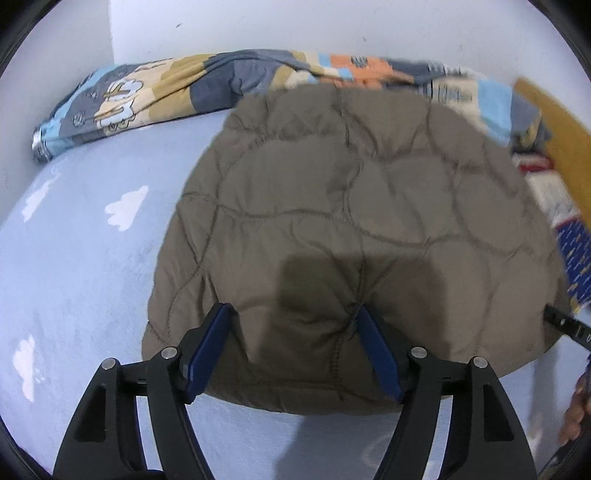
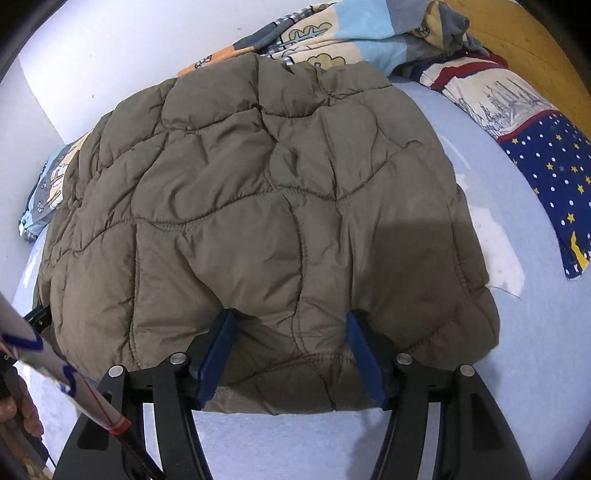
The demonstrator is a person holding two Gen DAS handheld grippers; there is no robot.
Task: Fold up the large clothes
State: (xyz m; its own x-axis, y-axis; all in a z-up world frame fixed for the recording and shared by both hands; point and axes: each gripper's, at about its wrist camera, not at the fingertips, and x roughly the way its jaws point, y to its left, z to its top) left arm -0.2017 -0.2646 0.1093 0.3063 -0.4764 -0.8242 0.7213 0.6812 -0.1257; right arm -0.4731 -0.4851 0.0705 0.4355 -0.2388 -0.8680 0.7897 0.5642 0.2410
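Observation:
An olive-brown quilted jacket (image 1: 351,184) (image 2: 258,184) lies folded on a pale blue bed sheet (image 1: 74,277) (image 2: 535,350). My left gripper (image 1: 290,317) straddles its near edge toward the left side. The blue pads stand apart with the padded fabric lying between them, only the right pad touching a seam. My right gripper (image 2: 291,321) sits at the near edge further right, its pads pressed into a bulging fold of the jacket. A black fingertip of the right gripper shows at the jacket's right rim (image 1: 565,325), and one of the left gripper at its left rim (image 2: 37,315).
A rumpled patchwork duvet (image 1: 166,96) (image 2: 332,33) lies along the white wall behind the jacket. A starry blue pillow (image 2: 546,166) and a wooden headboard (image 1: 554,118) are on the right. A hand (image 2: 22,410) and a white strip with blue marks (image 2: 55,373) cross the lower left.

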